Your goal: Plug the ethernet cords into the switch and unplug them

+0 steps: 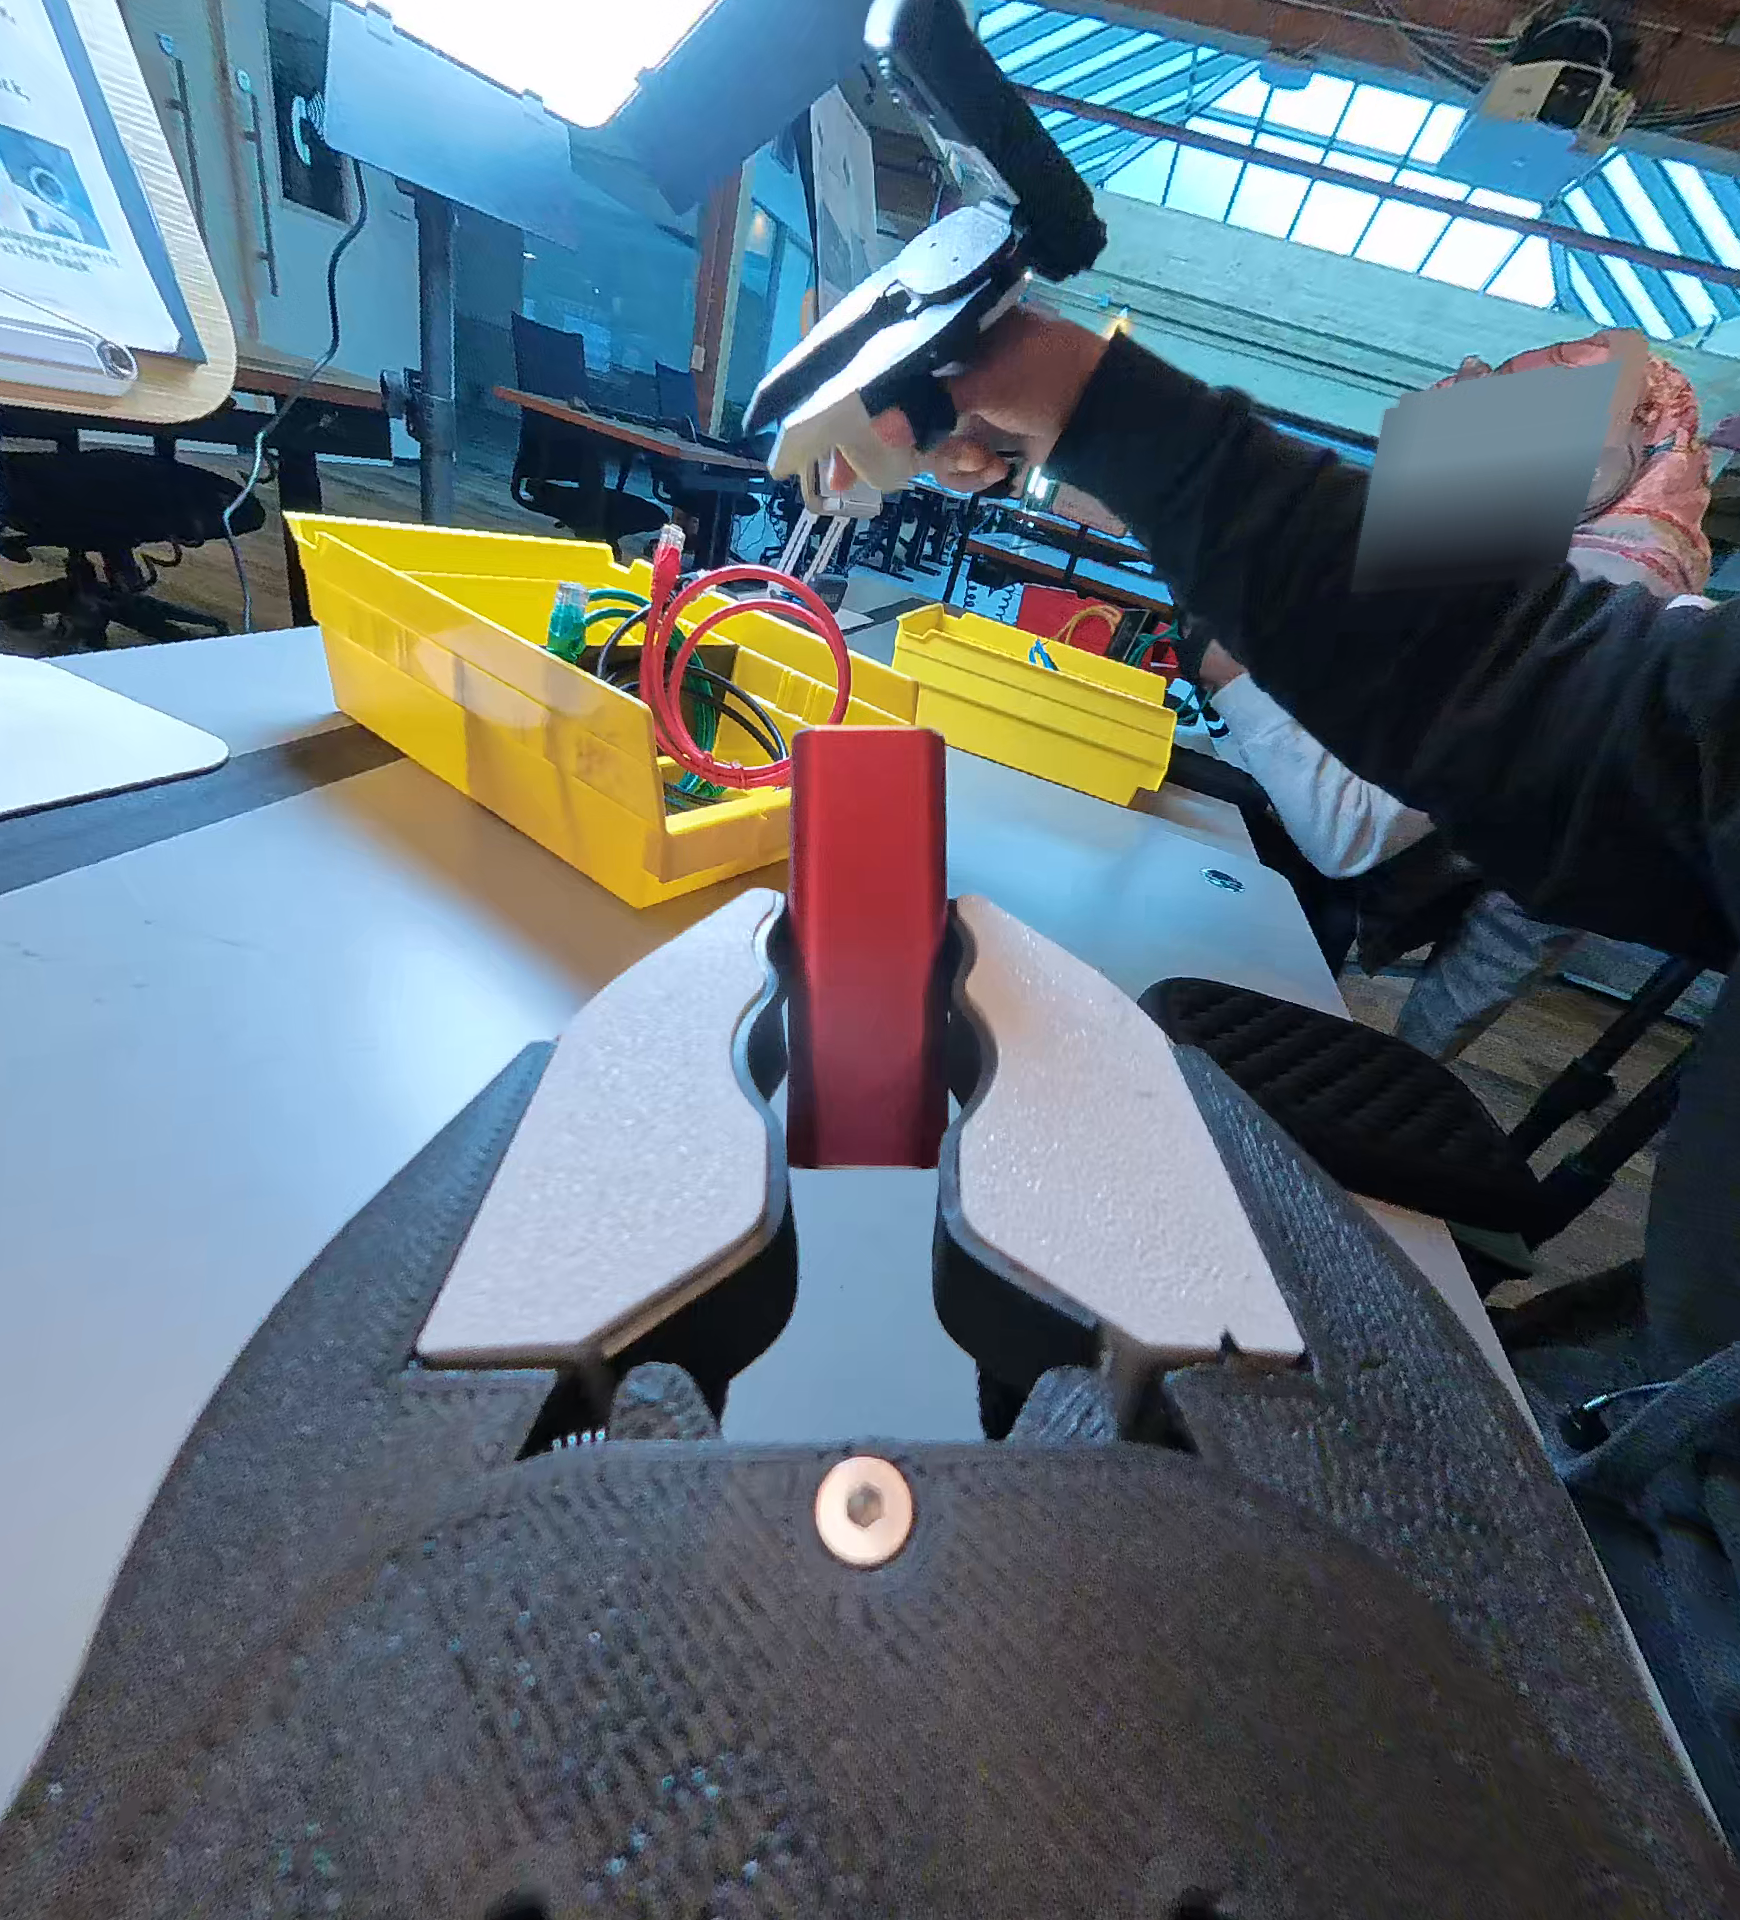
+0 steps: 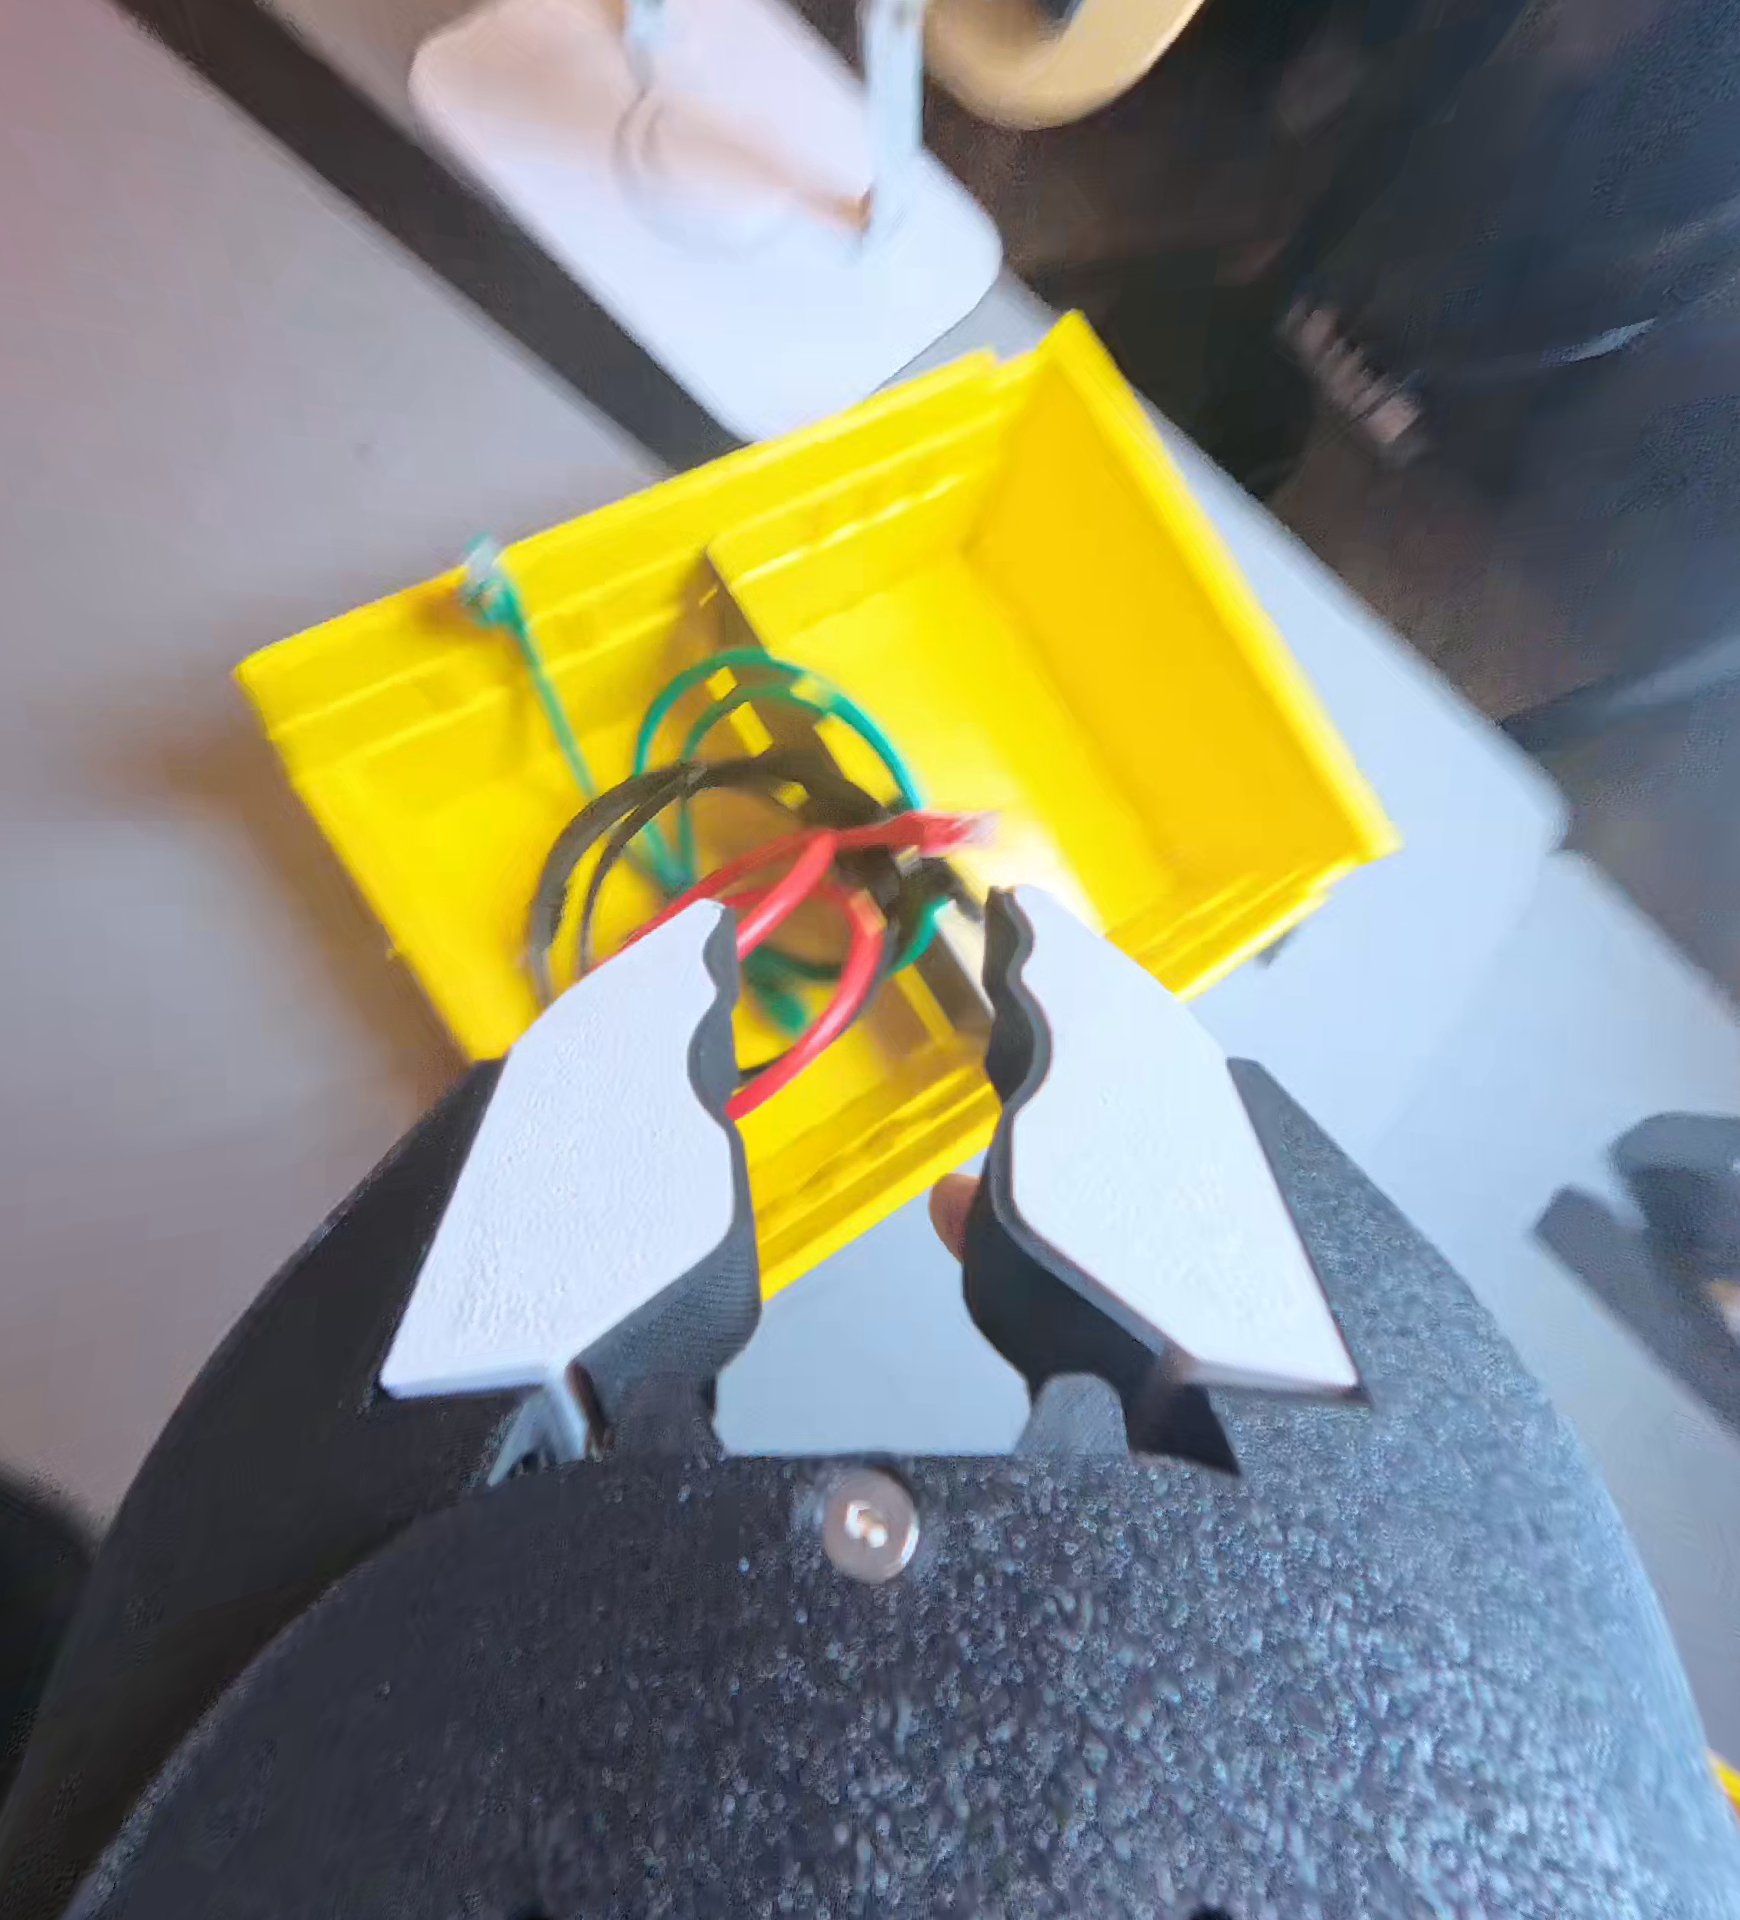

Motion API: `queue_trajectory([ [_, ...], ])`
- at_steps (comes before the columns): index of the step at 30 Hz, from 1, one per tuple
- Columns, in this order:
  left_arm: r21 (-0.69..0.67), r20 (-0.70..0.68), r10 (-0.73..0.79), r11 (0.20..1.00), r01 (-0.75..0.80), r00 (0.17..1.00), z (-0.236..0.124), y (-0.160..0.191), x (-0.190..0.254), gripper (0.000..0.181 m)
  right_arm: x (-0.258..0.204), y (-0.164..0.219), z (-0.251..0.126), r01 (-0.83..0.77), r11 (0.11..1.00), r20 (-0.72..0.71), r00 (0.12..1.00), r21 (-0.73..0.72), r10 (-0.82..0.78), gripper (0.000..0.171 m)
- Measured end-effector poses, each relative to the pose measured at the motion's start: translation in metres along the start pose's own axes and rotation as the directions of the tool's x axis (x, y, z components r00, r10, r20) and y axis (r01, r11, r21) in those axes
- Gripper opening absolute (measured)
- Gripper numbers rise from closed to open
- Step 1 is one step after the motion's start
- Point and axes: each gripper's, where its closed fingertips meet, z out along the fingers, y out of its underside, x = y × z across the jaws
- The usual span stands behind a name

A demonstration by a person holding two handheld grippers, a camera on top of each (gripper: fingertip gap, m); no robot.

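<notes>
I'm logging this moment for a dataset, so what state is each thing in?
left hand-held gripper: shut on the red switch, held upright.
right hand-held gripper: open, empty, above the yellow bin.
red cord: coiled in the bin, unplugged.
green cord: in the bin, unplugged.
black cord: looped in the bin.

We see a yellow bin [image 2: 1084, 644] holding red [image 2: 793, 883], green [image 2: 700, 707] and black cords [image 2: 596, 842]; a red block [image 1: 866, 935]; a pale grey counter [image 1: 170, 1039].
</notes>
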Motion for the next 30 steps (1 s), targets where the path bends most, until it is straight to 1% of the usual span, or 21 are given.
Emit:
queue_trajectory([
  [2, -0.013, -0.002, -0.001, 1.0, 0.001, 1.0, 0.002, 0.002, 0.001, 0.026, -0.029, 0.025, 0.01, -0.004, 0.98, 0.066, 0.998, -0.199, 0.017, 0.054],
  [4, -0.027, -0.005, -0.001, 1.0, 0.001, 1.0, 0.005, 0.004, 0.004, 0.026, -0.05, 0.051, 0.025, 0.016, 0.936, 0.104, 0.994, -0.352, 0.022, 0.059],
  [5, -0.032, -0.009, 0.0, 0.999, -0.001, 1.0, 0.005, 0.005, 0.005, 0.026, -0.049, 0.062, 0.035, 0.015, 0.913, 0.076, 0.997, -0.408, 0.018, 0.056],
  [7, -0.039, -0.01, 0.009, 0.999, -0.009, 1.0, 0.006, 0.006, 0.008, 0.026, -0.037, 0.078, 0.056, 0.038, 0.885, 0.013, 0.999, -0.465, -0.036, 0.035],
  [8, -0.041, -0.01, 0.013, 0.999, -0.014, 1.0, 0.005, 0.006, 0.009, 0.026, -0.033, 0.078, 0.065, 0.087, 0.889, 0.009, 0.996, -0.449, -0.092, 0.018],
  [9, -0.04, -0.009, 0.017, 0.999, -0.018, 1.0, 0.005, 0.006, 0.009, 0.026, -0.033, 0.074, 0.071, 0.179, 0.893, 0.034, 0.983, -0.413, -0.182, 0.009],
  [11, -0.038, -0.01, 0.021, 0.999, -0.021, 1.0, 0.003, 0.006, 0.009, 0.026, -0.034, 0.055, 0.079, 0.419, 0.864, 0.038, 0.904, -0.279, -0.426, 0.008],
  [12, -0.036, -0.009, 0.018, 0.999, -0.018, 1.0, 0.003, 0.006, 0.008, 0.026, -0.034, 0.046, 0.081, 0.491, 0.842, 0.001, 0.864, -0.224, -0.504, 0.006],
  [13, -0.034, -0.009, 0.012, 0.999, -0.013, 1.0, 0.003, 0.006, 0.007, 0.026, -0.034, 0.04, 0.084, 0.514, 0.835, -0.023, 0.849, -0.196, -0.528, 0.005],
  [14, -0.035, -0.01, 0.005, 0.999, -0.005, 1.0, 0.004, 0.006, 0.006, 0.026, -0.033, 0.04, 0.088, 0.514, 0.835, -0.032, 0.848, -0.199, -0.529, 0.006],
  [16, -0.032, -0.012, -0.015, 0.999, 0.014, 1.0, 0.005, 0.008, 0.004, 0.026, -0.022, 0.045, 0.091, 0.505, 0.823, -0.071, 0.84, -0.261, -0.538, 0.027],
  [17, -0.027, -0.015, -0.029, 0.999, 0.028, 0.999, 0.004, 0.008, 0.004, 0.026, -0.017, 0.046, 0.089, 0.484, 0.828, -0.086, 0.847, -0.283, -0.525, 0.036],
  [18, -0.021, -0.019, -0.044, 0.999, 0.044, 0.999, 0.004, 0.008, 0.003, 0.026, -0.016, 0.043, 0.085, 0.447, 0.851, -0.102, 0.867, -0.275, -0.489, 0.045],
  [19, -0.014, -0.021, -0.057, 0.998, 0.056, 0.998, 0.003, 0.008, 0.003, 0.026, -0.016, 0.036, 0.078, 0.409, 0.881, -0.12, 0.888, -0.24, -0.445, 0.049],
  [21, -0.006, -0.028, -0.071, 0.997, 0.071, 0.997, 0.003, 0.006, 0.003, 0.026, -0.022, 0.007, 0.056, 0.375, 0.921, -0.195, 0.9, -0.103, -0.389, 0.05],
  [23, 0.001, -0.038, -0.084, 0.996, 0.085, 0.996, 0.003, 0.005, 0.003, 0.026, -0.053, -0.021, 0.031, 0.409, 0.911, -0.229, 0.893, 0.05, -0.388, 0.049],
  [25, 0.004, -0.042, -0.117, 0.993, 0.117, 0.992, 0.005, 0.005, 0.004, 0.026, -0.11, -0.036, 0.016, 0.489, 0.857, -0.215, 0.865, 0.162, -0.453, 0.051],
  [27, 0.005, -0.015, -0.178, 0.984, 0.178, 0.984, 0.008, 0.006, 0.002, 0.026, -0.184, -0.036, 0.012, 0.549, 0.8, -0.147, 0.836, 0.241, -0.529, 0.058],
  [29, 0.022, 0.033, -0.246, 0.969, 0.245, 0.969, 0.011, 0.008, -0.004, 0.026, -0.259, -0.029, 0.014, 0.555, 0.771, -0.049, 0.82, 0.314, -0.57, 0.068],
  [30, 0.035, 0.043, -0.279, 0.96, 0.277, 0.959, 0.012, 0.009, -0.005, 0.026, -0.288, -0.026, 0.017, 0.56, 0.759, -0.031, 0.811, 0.333, -0.585, 0.075],
])
